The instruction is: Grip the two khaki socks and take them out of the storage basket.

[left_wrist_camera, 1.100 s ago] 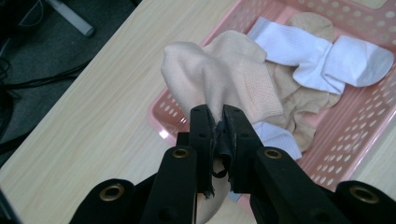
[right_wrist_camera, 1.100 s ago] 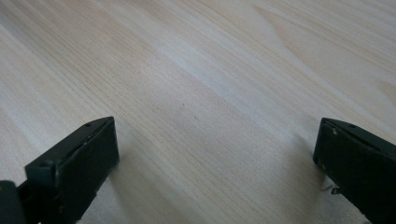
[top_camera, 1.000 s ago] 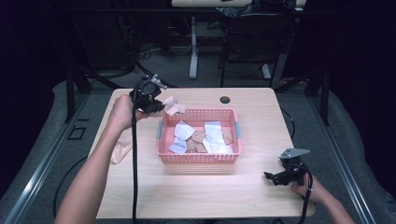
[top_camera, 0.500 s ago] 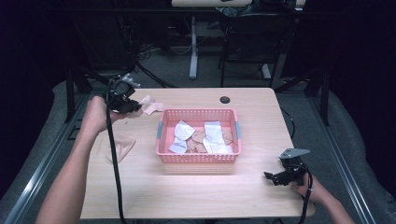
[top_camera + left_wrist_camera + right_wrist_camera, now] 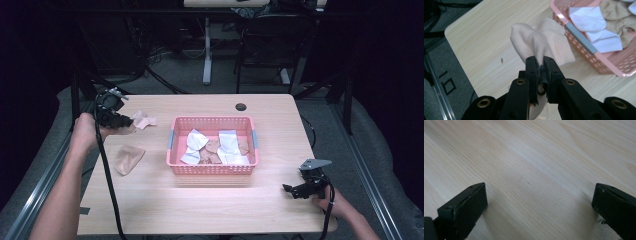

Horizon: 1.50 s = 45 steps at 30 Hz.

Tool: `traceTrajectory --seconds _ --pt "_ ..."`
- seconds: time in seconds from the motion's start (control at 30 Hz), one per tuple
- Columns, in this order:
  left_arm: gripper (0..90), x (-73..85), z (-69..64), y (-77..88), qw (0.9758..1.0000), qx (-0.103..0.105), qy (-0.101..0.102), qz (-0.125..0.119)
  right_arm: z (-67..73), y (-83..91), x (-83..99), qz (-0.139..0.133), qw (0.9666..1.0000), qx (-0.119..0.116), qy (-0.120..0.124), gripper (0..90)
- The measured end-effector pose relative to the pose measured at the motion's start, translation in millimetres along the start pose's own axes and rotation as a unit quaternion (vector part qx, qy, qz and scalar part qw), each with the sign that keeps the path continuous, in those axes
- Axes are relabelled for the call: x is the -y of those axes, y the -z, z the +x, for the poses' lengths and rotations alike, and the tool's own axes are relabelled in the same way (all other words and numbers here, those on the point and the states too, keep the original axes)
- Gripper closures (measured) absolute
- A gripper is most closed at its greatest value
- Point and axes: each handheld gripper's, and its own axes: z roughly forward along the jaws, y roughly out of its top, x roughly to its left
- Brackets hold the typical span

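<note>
The high view looked forward and down from above the near edge, taking in the whole table. The left gripper view rode close over the table's ten o'clock corner, facing the pink basket, which both shared. The right gripper view skimmed bare tabletop near five o'clock.

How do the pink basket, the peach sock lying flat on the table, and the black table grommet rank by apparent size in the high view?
Largest to smallest:
1. pink basket
2. peach sock lying flat
3. black table grommet
</note>
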Motion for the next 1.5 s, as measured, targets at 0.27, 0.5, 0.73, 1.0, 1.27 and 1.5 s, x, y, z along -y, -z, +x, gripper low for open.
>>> traceTrajectory --seconds 0.27,0.5,0.73,1.0,1.27,1.5 --pt "82.5 21.9 12.5 -21.6 0.9992 0.011 0.031 0.020 0.0 0.0 0.0 0.000 1.0000 0.000 0.000 0.0" --pt "82.3 38.1 18.0 -40.8 0.9978 0.016 0.055 0.035 0.3 -0.4 0.2 -0.003 1.0000 -0.001 -0.002 0.0" --pt "82.3 54.1 22.2 -62.3 0.9954 0.020 0.077 0.052 0.4 -0.4 0.3 -0.003 1.0000 -0.001 -0.003 0.0" --pt "81.8 69.0 24.3 -87.9 0.9916 0.029 0.100 0.077 0.4 -0.4 0.2 -0.003 1.0000 -0.001 -0.003 0.0" --pt "78.4 79.7 23.0 -105.6 0.9891 0.034 0.114 0.087 0.4 -0.4 0.3 -0.003 1.0000 -0.001 -0.003 0.0" --pt "46.1 83.0 20.7 -99.7 0.9883 0.022 0.128 0.080 0.0 0.1 0.0 0.000 1.0000 0.000 0.000 0.0"
